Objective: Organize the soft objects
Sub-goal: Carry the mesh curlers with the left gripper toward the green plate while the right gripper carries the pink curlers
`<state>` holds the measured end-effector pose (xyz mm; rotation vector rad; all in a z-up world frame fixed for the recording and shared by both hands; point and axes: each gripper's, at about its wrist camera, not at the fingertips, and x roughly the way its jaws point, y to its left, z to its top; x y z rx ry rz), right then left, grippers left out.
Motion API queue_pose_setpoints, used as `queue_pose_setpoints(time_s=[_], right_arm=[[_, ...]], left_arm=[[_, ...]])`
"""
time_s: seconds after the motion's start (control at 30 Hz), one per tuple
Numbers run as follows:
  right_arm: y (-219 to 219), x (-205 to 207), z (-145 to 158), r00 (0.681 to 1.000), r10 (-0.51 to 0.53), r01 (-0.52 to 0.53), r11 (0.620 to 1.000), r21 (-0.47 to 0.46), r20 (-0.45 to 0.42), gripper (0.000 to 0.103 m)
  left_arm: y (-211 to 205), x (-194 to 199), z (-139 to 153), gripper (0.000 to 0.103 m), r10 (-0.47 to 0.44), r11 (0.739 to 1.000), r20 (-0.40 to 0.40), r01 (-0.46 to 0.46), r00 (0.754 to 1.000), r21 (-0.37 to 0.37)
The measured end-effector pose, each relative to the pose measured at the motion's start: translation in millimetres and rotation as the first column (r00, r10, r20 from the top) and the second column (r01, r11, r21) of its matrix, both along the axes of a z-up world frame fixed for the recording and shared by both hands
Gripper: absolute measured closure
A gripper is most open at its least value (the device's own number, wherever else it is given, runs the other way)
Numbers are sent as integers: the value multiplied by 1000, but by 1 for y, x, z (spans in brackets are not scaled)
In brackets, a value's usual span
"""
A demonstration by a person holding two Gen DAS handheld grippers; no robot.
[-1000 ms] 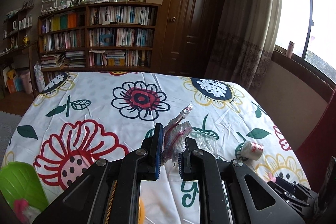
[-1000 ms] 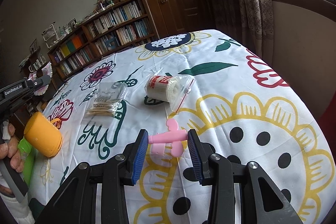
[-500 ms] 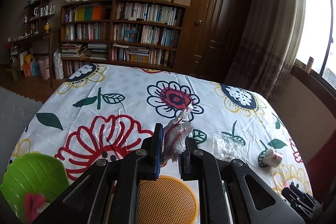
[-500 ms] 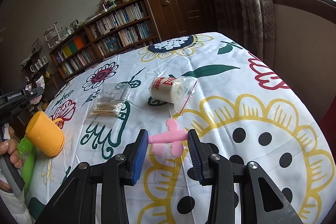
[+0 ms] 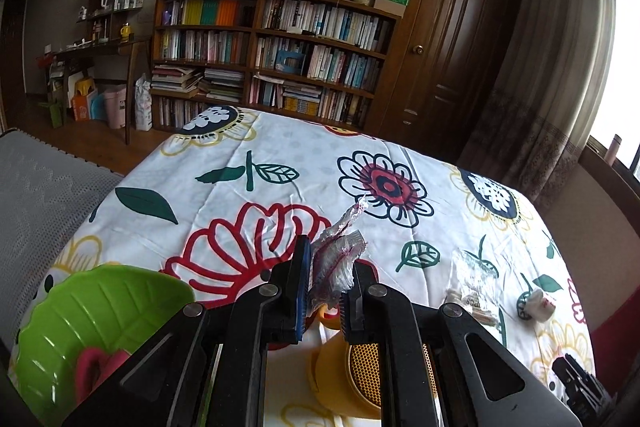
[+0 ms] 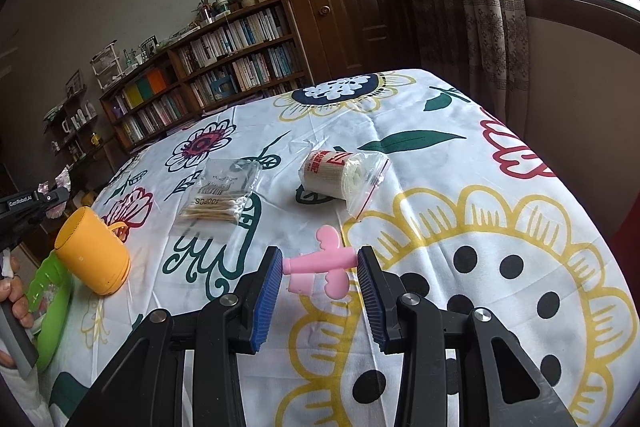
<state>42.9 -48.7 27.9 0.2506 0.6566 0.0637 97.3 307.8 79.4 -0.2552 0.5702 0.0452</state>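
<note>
We have the left gripper clamped on a crumpled clear plastic bag with red trim, held up over the near table edge; it's featherweight, floppy and slick, so pinch a bunched fold, not a single film layer. Right gripper has its pads pressed on both ends of a pink plastic piece, looks stiff and light, gripped along its bar. Just below the left gripper sits the yellow speaker, and at near left the green leaf-shaped tray with something pink-red in it, likely the drop spot. Farther out on the floral tablecloth: a bagged cotton swab pack and a bagged gauze roll, both soft and slippery in film; grab by the bulk, not the loose flap.
</note>
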Motion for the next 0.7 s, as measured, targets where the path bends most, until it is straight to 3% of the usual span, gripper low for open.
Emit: queue_pose_setpoints(time_s=[0.43,0.7], right_arm=[[25,0,13,998,56,-56,998,-18,13,62],[50,2,26,994,106,-106,994,-12,26,62]], left_arm=[[42,-39,-1,90,73,997,-17,-73,997,1],[54,-68,0,90,70,998,-23,-69,997,10]])
